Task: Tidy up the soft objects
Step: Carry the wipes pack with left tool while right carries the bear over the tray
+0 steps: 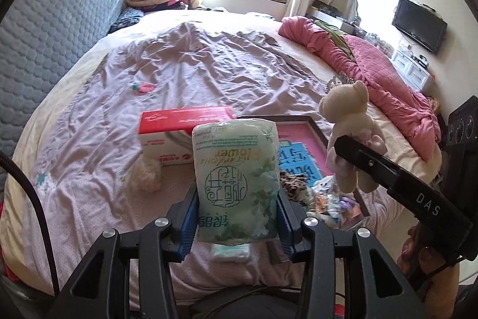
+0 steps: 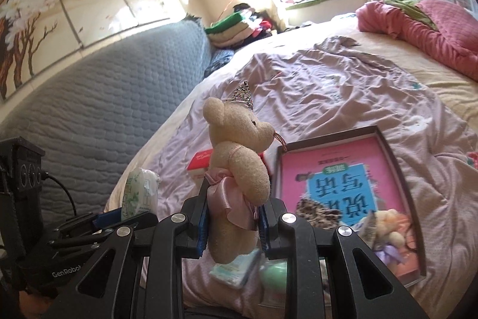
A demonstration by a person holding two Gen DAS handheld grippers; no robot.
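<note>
The left hand-held gripper [image 1: 237, 217] is clamped partway closed on a green-and-white tissue pack [image 1: 236, 181], its blue pads pressing the pack's two sides. The pack stands upright between the fingers, lifted clear of the bed [image 1: 185, 71].

The right hand-held gripper [image 2: 231, 226] is closed nearly all the way on a beige teddy bear [image 2: 239, 163], gripping it around the pink satin skirt. The bear is upright, wears a small silver crown, and is also held off the bed. In the left view the bear [image 1: 349, 139] hangs to the right of the pack, well apart from it.

On the rumpled mauve sheet below lie a red-and-white box [image 1: 179, 127] and a dark-framed tray [image 2: 400, 169] with a pink-and-blue book cover inside. At the tray's near end is a heap of small things, one leopard-print and one seemingly another small bear; the blur makes them hard to name. A smaller pale packet [image 2: 236, 268] lies on the sheet under the right gripper. A pink quilt [image 1: 367, 62] is bunched along the bed's far right.
</note>
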